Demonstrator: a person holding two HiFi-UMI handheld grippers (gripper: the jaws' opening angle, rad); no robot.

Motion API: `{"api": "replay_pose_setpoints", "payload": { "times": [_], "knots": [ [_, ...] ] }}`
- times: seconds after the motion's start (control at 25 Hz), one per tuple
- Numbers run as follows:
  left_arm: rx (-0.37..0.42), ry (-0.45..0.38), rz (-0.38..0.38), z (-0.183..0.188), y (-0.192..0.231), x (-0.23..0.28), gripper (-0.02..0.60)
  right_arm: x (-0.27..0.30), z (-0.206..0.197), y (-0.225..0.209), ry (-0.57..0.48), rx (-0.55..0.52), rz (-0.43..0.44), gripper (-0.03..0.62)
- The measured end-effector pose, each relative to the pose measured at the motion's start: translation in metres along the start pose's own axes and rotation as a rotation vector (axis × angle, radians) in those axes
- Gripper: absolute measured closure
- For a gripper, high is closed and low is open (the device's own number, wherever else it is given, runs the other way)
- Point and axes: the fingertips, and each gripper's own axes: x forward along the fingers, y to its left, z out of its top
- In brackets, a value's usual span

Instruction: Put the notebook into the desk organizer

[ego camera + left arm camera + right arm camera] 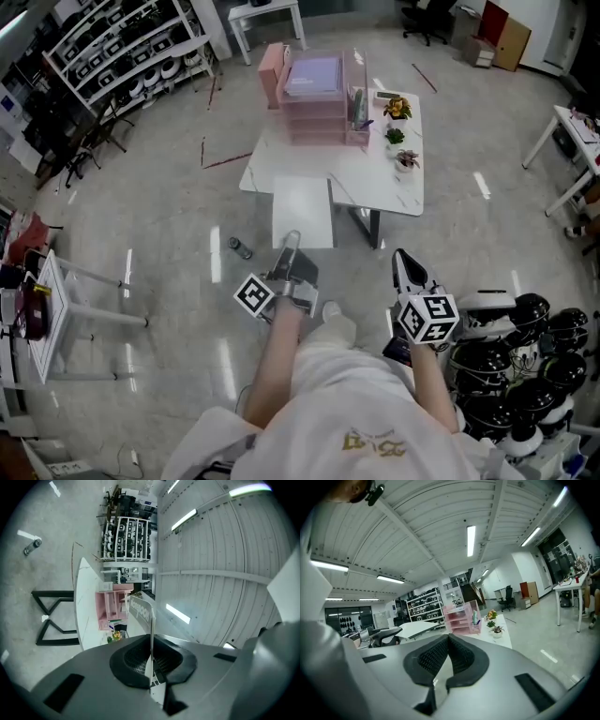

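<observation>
My left gripper point(291, 242) is shut on a white notebook point(302, 211), which juts forward over the floor short of the white table point(281, 164). In the left gripper view the notebook point(151, 620) stands edge-on between the pads of the left gripper point(151, 641). The pink desk organizer point(314, 94) stands at the table's far side; it also shows in the left gripper view point(112, 609) and the right gripper view point(461, 616). My right gripper point(403, 261) hangs low at the right, its jaws point(449, 639) shut with nothing between them.
Three small potted plants point(397, 136) line the table's right edge. A bottle point(240, 247) lies on the floor left of the notebook. Black helmet-like units point(525, 347) crowd the right. Shelving point(122, 47) stands far left, a small white side table point(66, 309) near left.
</observation>
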Motion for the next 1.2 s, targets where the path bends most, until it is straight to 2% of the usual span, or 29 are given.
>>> {"api": "replay_pose_setpoints", "payload": {
  "times": [0.2, 0.4, 0.72, 0.96, 1.2],
  "knots": [
    [-0.023, -0.002, 0.001, -0.003, 0.014, 0.023, 0.555, 0.009, 0.005, -0.022, -0.022, 0.063, -0.002, 0.585],
    [-0.043, -0.019, -0.001, -0.001, 0.04, 0.068, 0.555, 0.04, 0.008, -0.057, -0.013, 0.082, -0.007, 0.585],
    [-0.067, -0.068, 0.026, 0.026, 0.093, 0.169, 0.555, 0.14, 0.035, -0.127, 0.035, 0.059, -0.007, 0.585],
    [-0.049, -0.088, 0.053, 0.055, 0.12, 0.231, 0.555, 0.211, 0.05, -0.151, 0.066, 0.061, 0.031, 0.585],
    [-0.052, -0.1, 0.078, 0.072, 0.142, 0.266, 0.555, 0.258, 0.051, -0.167, 0.093, 0.078, 0.047, 0.585]
  ]
}}
